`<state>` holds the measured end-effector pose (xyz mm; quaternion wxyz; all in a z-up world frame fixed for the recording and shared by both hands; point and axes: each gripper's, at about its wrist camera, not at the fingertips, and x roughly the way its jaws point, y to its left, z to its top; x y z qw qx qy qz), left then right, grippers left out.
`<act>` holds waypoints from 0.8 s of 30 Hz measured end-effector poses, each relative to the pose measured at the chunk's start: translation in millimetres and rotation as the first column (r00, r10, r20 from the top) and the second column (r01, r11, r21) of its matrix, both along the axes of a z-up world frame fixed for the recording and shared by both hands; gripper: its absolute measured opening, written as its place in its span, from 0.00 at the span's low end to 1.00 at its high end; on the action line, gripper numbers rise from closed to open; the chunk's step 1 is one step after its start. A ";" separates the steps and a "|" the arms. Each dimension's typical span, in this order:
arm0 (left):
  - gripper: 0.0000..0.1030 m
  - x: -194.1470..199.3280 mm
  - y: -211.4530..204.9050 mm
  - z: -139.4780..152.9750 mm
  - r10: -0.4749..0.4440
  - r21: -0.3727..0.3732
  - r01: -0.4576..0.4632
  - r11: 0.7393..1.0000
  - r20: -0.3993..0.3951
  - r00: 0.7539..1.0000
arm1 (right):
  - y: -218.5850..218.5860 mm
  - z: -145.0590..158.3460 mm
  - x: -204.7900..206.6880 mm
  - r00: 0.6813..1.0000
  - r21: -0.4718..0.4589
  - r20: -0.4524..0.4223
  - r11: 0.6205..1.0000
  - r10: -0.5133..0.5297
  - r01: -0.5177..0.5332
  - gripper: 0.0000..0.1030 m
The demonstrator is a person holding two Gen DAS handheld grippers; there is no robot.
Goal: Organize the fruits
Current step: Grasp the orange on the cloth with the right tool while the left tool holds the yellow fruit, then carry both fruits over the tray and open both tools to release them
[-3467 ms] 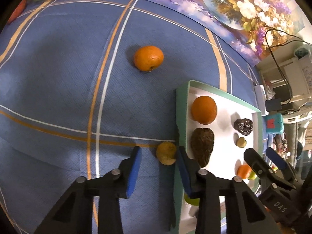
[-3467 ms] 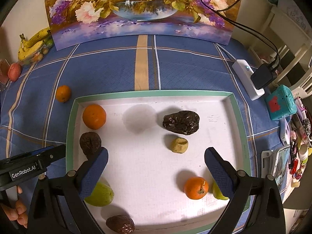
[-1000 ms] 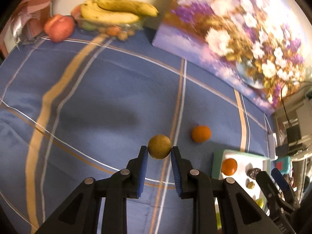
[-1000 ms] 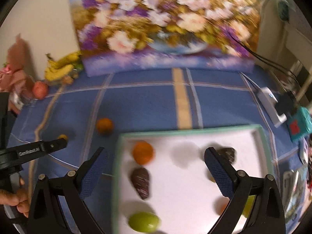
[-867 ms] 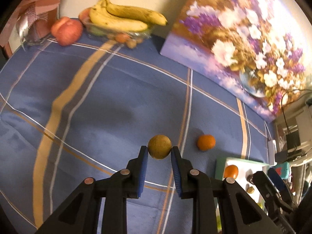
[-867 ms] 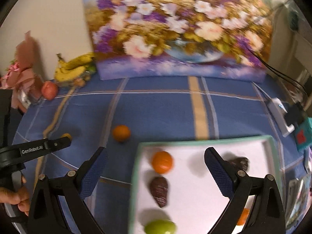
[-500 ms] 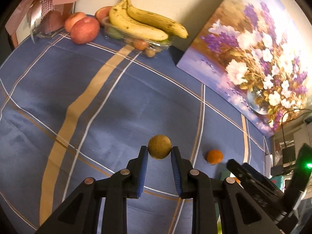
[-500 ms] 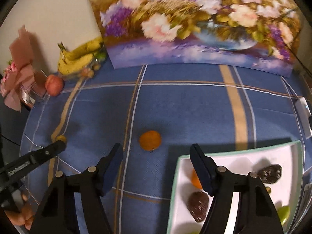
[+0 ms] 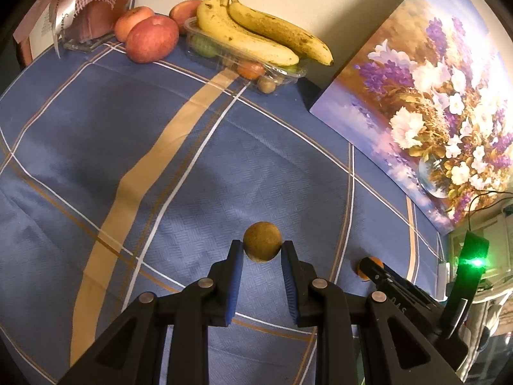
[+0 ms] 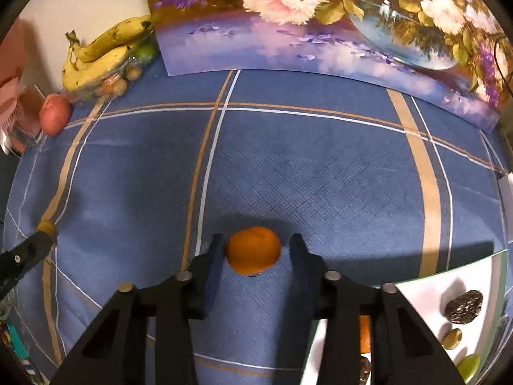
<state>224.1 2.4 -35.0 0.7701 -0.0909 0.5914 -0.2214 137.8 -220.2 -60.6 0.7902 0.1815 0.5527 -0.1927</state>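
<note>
My left gripper (image 9: pixel 262 250) is clamped on a small brownish-yellow round fruit (image 9: pixel 262 245), held at the fingertips above the blue plaid tablecloth (image 9: pixel 134 160). Far ahead of it, to its left, sit bananas (image 9: pixel 256 37) on a clear plastic tray and a red apple (image 9: pixel 151 39). My right gripper (image 10: pixel 255 250) is partly open, fingers straddling an orange mandarin (image 10: pixel 253 249) that rests on the cloth; its left finger (image 10: pixel 214 261) is touching or nearly touching the fruit, while the right one stands slightly apart. Back to its right lies the white tray (image 10: pixel 426 292) with a dark wrinkled fruit (image 10: pixel 463 302). A floral painting (image 10: pixel 320 25) stands far ahead.
</note>
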 end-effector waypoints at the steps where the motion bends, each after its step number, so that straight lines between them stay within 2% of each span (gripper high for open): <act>1: 0.25 -0.9 -0.6 0.6 -0.002 -0.003 0.002 1.000 -0.001 1.000 | 0.0 0.4 -1.1 1.000 0.002 0.005 1.000 -0.006 0.006 0.35; 5: 0.25 -9.0 -3.1 9.6 -0.015 -0.010 0.015 1.000 0.011 1.000 | 4.6 9.3 -7.2 1.000 -0.004 0.012 1.000 -0.002 0.002 0.35; 12: 0.25 -47.3 -15.4 33.6 -0.073 -0.003 0.074 0.997 0.048 0.996 | 14.5 44.4 -43.7 0.996 -0.001 0.091 1.000 0.006 -0.006 0.35; 18: 0.25 -88.7 -30.9 49.9 -0.140 -0.008 0.141 0.990 0.068 0.988 | 25.1 74.5 -94.6 0.990 -0.040 0.142 0.999 0.018 -0.013 0.35; 24: 0.25 -131.3 -49.3 53.0 -0.222 0.007 0.222 0.975 0.073 0.972 | 33.9 84.8 -141.7 0.985 -0.086 0.173 0.996 0.007 0.008 0.35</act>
